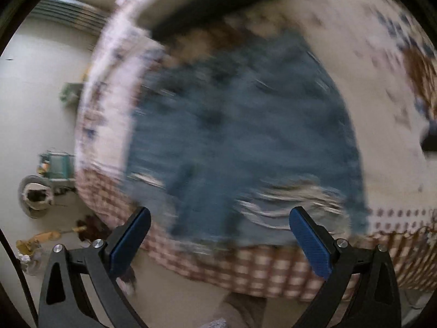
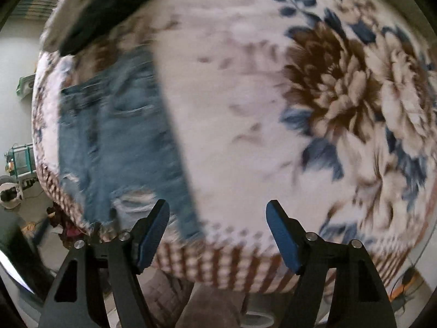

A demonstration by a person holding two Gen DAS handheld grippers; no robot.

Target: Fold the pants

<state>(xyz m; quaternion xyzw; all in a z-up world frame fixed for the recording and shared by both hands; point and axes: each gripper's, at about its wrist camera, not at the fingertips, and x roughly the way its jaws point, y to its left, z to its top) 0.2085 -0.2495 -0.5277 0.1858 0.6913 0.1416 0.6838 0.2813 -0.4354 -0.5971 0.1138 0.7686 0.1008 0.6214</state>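
Floral bedding [image 2: 245,125] is filling both views, a bed cover with brown flowers, blue leaves and a checked border running along the near edge, all of it smeared by motion blur. One pair of blue jeans [image 1: 240,142] is lying flat on that cover, ripped patches showing pale near the hem end closest to the cameras.

Left gripper [image 1: 220,232] is hanging right over the near end of the denim, fingers spread wide apart and gripping nothing. Right gripper [image 2: 217,225] is also splayed and empty, but the jeans [image 2: 120,142] are lying off to its left, only its left finger overlapping the denim edge.

Long axis is running away from both grippers, hem end near, what looks like the waistband and pocket far. So the left hand is looking the nearer one; the right would need to be shifting leftward before taking a corner.

Count: one pair of jeans, two grippers, one dark blurred shape [image 2: 109,5] at the far end, too smeared to identify.
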